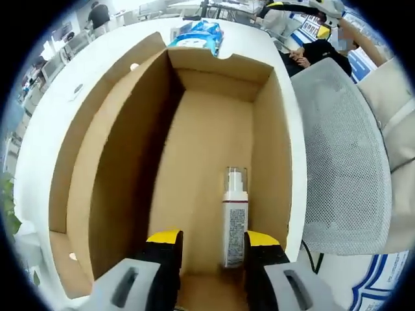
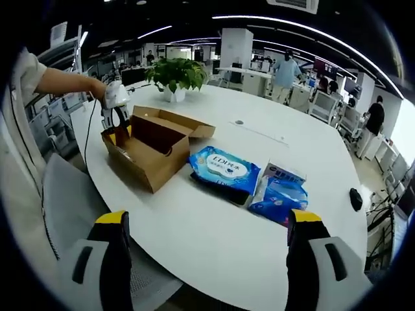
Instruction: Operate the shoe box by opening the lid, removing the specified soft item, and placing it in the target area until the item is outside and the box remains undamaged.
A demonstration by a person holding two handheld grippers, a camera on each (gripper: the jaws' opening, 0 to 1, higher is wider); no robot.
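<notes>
The brown cardboard shoe box (image 1: 214, 123) lies open below my left gripper (image 1: 213, 241), its lid folded out to the left. Inside it lies a white tube with a clear cap (image 1: 235, 217), right by my right-hand jaw. The left gripper stands open over the box's near end with nothing between its jaws. In the right gripper view the same box (image 2: 152, 150) sits on the white round table (image 2: 214, 227), with the left gripper (image 2: 117, 103) held over its far end by a hand. My right gripper (image 2: 207, 243) hangs open above the table's near edge. A blue wet-wipes pack (image 2: 224, 168) lies beside the box.
More blue packs (image 2: 280, 194) and a small white carton (image 2: 284, 172) lie right of the wipes. A potted plant (image 2: 174, 76) stands at the table's far side. A grey mesh chair (image 1: 347, 162) is beside the table. People stand in the office behind.
</notes>
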